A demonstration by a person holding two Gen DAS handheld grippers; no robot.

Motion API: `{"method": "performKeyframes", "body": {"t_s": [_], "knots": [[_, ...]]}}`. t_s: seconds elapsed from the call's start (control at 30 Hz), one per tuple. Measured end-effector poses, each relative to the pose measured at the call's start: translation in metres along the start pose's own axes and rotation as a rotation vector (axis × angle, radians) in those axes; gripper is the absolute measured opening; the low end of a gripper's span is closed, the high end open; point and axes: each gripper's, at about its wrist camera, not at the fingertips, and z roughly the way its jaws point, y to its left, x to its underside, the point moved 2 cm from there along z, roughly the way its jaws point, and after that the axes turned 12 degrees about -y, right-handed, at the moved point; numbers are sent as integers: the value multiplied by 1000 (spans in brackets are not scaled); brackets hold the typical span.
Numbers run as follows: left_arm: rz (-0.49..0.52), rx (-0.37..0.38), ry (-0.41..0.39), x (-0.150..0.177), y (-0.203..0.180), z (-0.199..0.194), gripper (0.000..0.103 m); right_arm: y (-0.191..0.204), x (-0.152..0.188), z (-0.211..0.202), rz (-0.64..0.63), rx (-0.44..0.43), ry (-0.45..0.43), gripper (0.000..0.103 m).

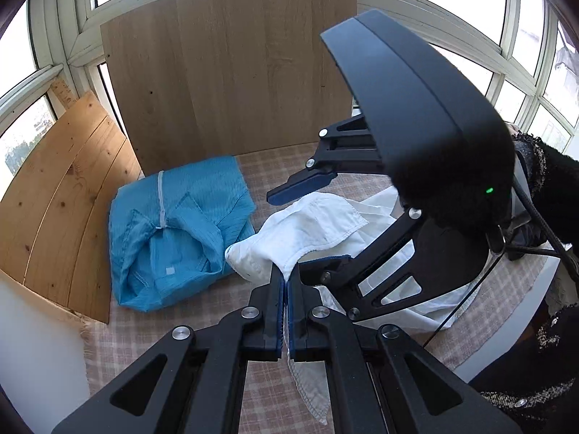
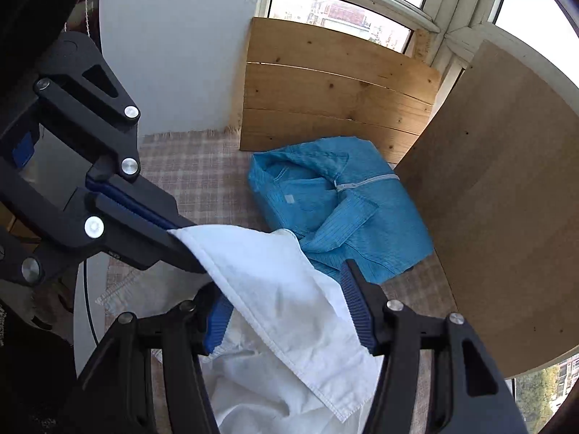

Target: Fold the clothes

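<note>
Two claws at work; left gripper (image 1: pixel 286 285) pinched tight on white garment (image 2: pixel 289 289) edge; right gripper (image 2: pixel 286 311) spread wide, cloth draped between its fingers; garment on checked tablecloth (image 1: pixel 253 289) beside folded blue garment (image 1: pixel 173 231).

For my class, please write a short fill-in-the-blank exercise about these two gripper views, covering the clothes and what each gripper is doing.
1. The left gripper is shut on the ____ garment.
2. The right gripper has its jaws ____, with white cloth lying between them.
3. The folded blue garment has a white ____ running up its front.
4. The cloth covering the table has a ____ pattern.

Missing words: white; open; zipper; checked
</note>
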Motion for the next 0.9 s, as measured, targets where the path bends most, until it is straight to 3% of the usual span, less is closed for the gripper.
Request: {"method": "performKeyframes", "body": {"t_s": [0.07, 0.13, 0.2, 0.27, 0.43, 0.57, 0.77, 0.9], "knots": [[6, -9, -4, 1, 0, -3, 3, -7, -3, 10, 100, -85, 52, 3], [6, -45, -18, 3, 3, -8, 9, -17, -8, 10, 170, -104, 82, 3], [-3, -70, -49, 6, 6, -19, 25, -29, -19, -11, 217, -84, 49, 3], [-11, -94, -93, 7, 9, -35, 30, -43, -33, -38, 265, -46, 5, 3], [-27, -84, -194, 9, 11, -73, 30, -81, -86, -144, 350, 113, -169, 3], [-24, -72, -226, 9, 15, -82, 30, -97, -137, -228, 365, 237, -295, 3], [-45, -57, -275, 7, 26, -95, 30, -70, -213, -330, 307, 369, -474, 3], [-46, -60, -310, 6, 34, -109, 30, -49, -240, -395, 298, 443, -570, 3]]}}
